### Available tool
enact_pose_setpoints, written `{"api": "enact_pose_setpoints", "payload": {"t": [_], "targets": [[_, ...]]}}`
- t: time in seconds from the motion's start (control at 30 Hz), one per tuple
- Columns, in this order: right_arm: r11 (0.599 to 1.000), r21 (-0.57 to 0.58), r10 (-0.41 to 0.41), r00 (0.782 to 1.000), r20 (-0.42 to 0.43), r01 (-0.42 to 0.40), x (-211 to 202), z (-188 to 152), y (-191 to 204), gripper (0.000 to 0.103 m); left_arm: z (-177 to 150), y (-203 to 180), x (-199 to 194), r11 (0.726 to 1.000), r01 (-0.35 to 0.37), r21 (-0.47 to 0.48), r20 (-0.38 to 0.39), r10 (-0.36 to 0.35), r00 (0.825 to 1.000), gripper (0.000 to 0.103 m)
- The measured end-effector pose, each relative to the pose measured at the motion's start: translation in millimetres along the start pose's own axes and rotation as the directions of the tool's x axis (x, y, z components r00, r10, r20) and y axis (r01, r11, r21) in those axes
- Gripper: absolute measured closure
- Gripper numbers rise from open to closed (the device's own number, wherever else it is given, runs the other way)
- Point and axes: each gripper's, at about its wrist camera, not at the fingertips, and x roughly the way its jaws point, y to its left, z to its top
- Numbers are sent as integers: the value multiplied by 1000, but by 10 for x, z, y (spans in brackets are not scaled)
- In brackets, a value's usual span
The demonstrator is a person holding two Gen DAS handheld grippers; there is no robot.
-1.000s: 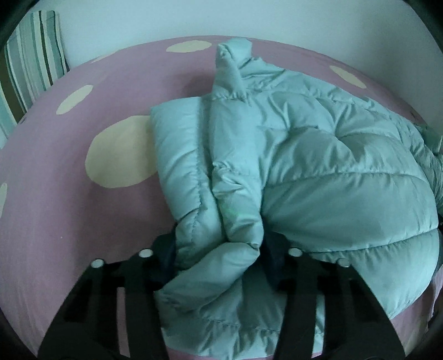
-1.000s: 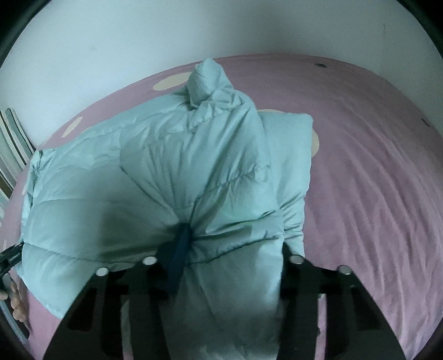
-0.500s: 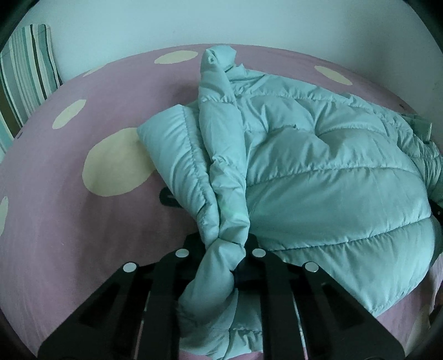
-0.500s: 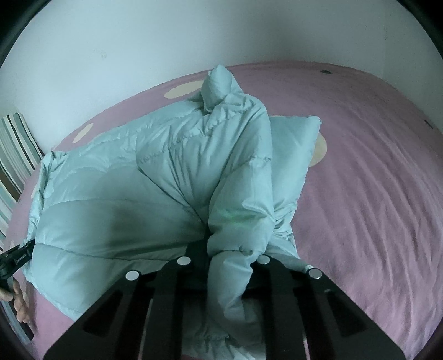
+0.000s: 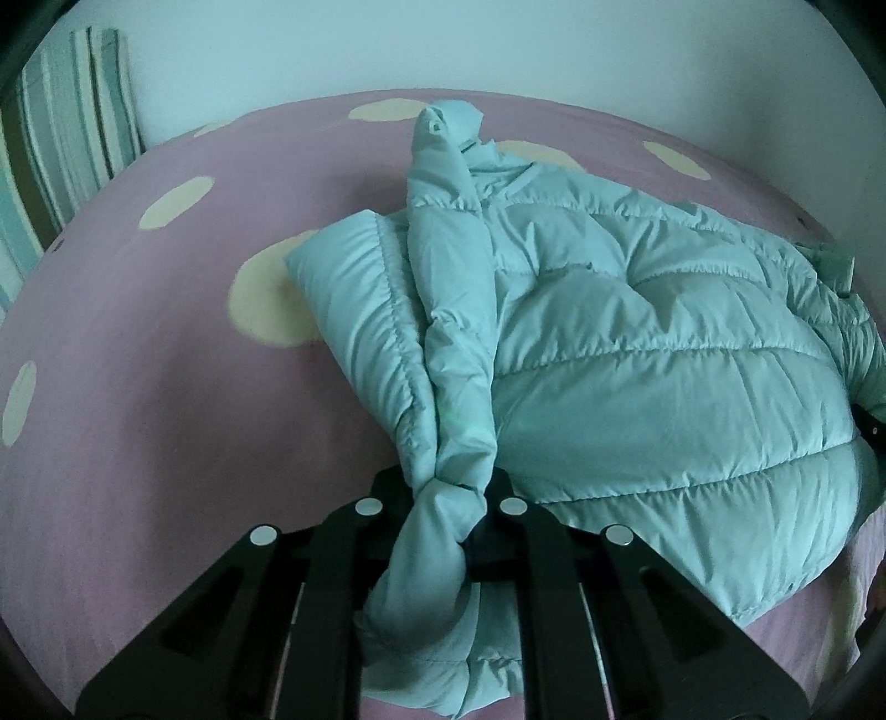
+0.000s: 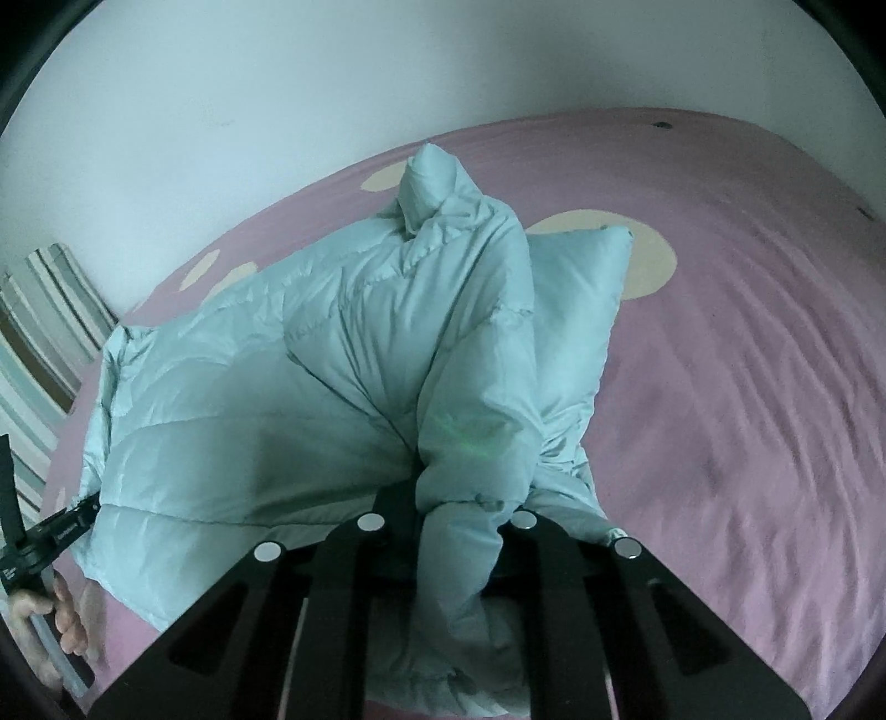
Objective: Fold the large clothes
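Note:
A pale teal puffer jacket lies spread on the bed, its quilted body bulging to the right in the left wrist view. My left gripper is shut on a bunched fold of its near edge, and a taut ridge of fabric runs away from the pinch. In the right wrist view the jacket stretches off to the left. My right gripper is shut on another gathered fold, which rises as a peaked ridge. The fingertips of both are buried in cloth. A hand holds the left tool at that view's left edge.
The bed wears a pink sheet with cream dots and continues bare to the right in the right wrist view. A striped pillow leans at the far left against a white wall.
Both grippers went from open around jacket folds to shut on them. The pinched fabric has since been drawn up and towards the cameras, pulling tight ridges into the jacket.

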Motion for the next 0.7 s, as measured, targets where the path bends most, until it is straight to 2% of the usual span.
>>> {"api": "enact_pose_setpoints", "payload": {"t": [0.4, 0.7], "targets": [[995, -22, 94, 994, -53, -95, -466, -688, 322, 91, -585, 563, -532, 996, 24, -81, -39, -28, 999, 93], [994, -19, 110, 991, -79, -112, -855, -1135, 351, 91, -1050, 727, -880, 997, 17, -71, -51, -21, 998, 93]]}}
